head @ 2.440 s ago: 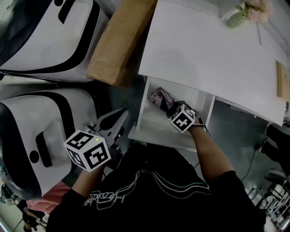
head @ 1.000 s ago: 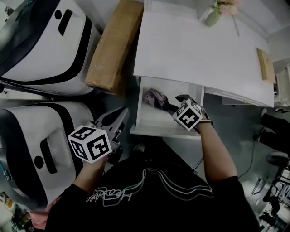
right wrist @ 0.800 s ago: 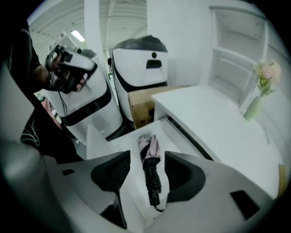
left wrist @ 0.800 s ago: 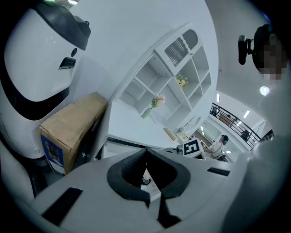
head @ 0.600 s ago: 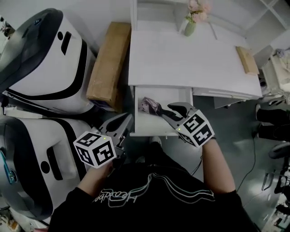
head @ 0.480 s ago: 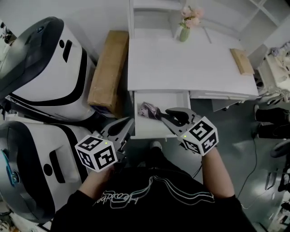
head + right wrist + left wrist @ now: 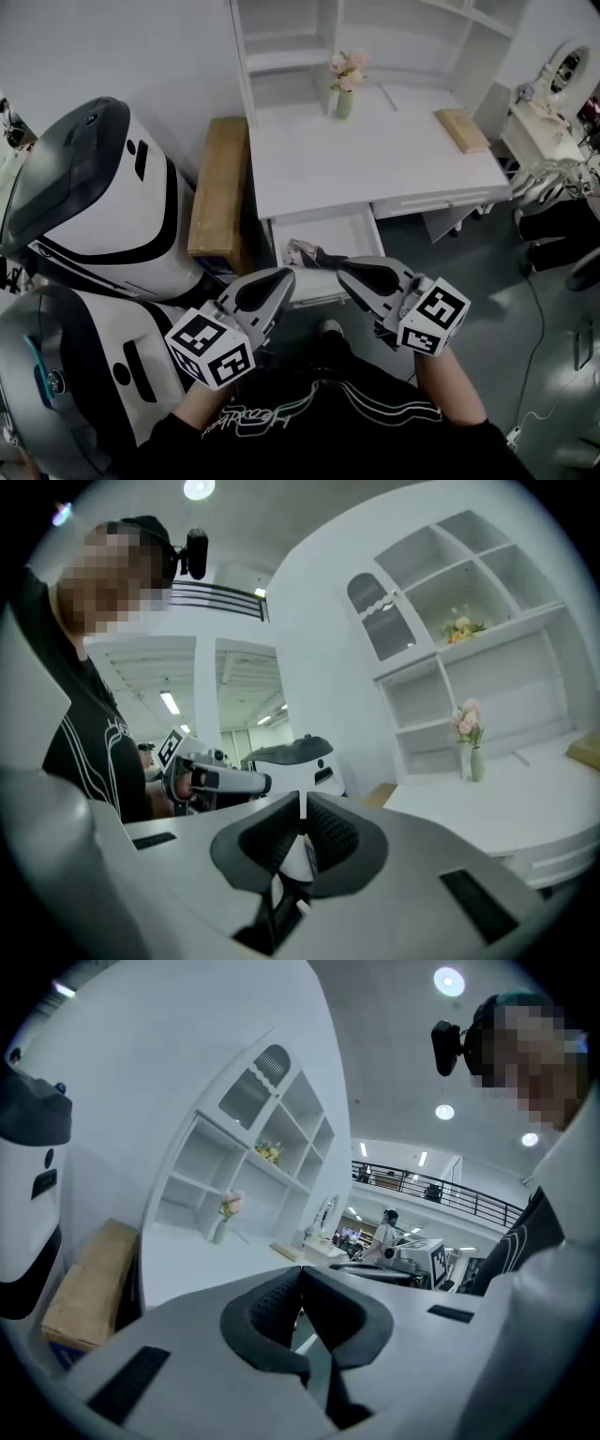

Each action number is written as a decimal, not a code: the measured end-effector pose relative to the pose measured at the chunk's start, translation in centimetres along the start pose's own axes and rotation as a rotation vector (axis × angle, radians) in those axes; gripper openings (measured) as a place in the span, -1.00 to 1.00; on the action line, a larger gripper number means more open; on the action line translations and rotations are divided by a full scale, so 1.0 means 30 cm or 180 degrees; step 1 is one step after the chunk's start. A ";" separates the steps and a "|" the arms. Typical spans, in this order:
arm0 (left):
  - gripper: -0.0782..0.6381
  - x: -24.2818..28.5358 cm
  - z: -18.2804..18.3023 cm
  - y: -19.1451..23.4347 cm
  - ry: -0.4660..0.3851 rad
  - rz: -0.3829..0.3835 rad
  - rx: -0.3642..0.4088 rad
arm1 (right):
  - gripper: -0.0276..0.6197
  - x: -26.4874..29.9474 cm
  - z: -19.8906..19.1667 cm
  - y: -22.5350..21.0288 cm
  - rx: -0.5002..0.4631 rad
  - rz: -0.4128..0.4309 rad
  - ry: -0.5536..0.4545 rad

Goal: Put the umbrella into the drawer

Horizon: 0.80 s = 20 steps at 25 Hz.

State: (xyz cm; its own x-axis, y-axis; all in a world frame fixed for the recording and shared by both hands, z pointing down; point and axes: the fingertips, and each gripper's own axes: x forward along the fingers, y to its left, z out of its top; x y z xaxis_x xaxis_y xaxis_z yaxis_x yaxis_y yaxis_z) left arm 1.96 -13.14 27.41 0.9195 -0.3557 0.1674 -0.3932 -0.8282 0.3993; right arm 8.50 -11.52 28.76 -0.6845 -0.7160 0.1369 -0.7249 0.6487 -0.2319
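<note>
1. Biggest things here are the two white-and-black machines (image 7: pixel 94 216) parked on the left. Nothing to do with the job.
2. The white surface (image 7: pixel 375 150) sits under a shelf unit (image 7: pixel 300 37), with a long cardboard box (image 7: pixel 217 197) leaning by its left edge.
3. The drawer (image 7: pixel 342 234) under the surface stands pulled out, and the umbrella (image 7: pixel 305 253) is lying inside it, at the left side near the front. So I'd say the putting-in part looks done and only the drawer is left to shut.
4. The umbrella is a folded compact one in pinkish patterned cloth. My guess is it's light, with loose, slightly slippery fabric outside and a stiff shaft and ribs inside. If it needs moving, pinch it across the middle of the bundle so the jaws bite onto the stiff core. Pinching just a flap of cloth would let it slide or unroll. The end toward the right looks darker and may be the handle, but I can't tell for sure.
5. The left gripper (image 7: pixel 287 276) is held up above the drawer front, jaws closed tip to tip with nothing in them.
6. The right gripper (image 7: pixel 343 268) is the same, pinched closed and empty, just beside the left one.
7. A little vase of flowers (image 7: pixel 344 101) sits at the back of the surface, well clear.
</note>
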 end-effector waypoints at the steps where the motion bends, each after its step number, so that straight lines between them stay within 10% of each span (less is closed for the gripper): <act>1: -0.73 -0.015 0.006 -0.018 -0.0020 -0.0022 0.0039 | -0.74 -0.013 0.018 0.016 0.0036 -0.0034 -0.0096; 20: -0.73 -0.102 0.025 -0.062 -0.0105 -0.0157 0.0063 | -0.77 -0.044 0.017 0.099 0.0149 -0.0326 -0.0257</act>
State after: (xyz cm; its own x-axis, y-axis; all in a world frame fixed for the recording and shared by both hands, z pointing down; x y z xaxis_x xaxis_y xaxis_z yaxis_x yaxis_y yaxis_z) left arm -0.12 -10.83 25.46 0.9373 -0.3280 0.1179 -0.3476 -0.8534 0.3884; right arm 7.29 -8.80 27.40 -0.5973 -0.7975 0.0847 -0.7850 0.5597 -0.2657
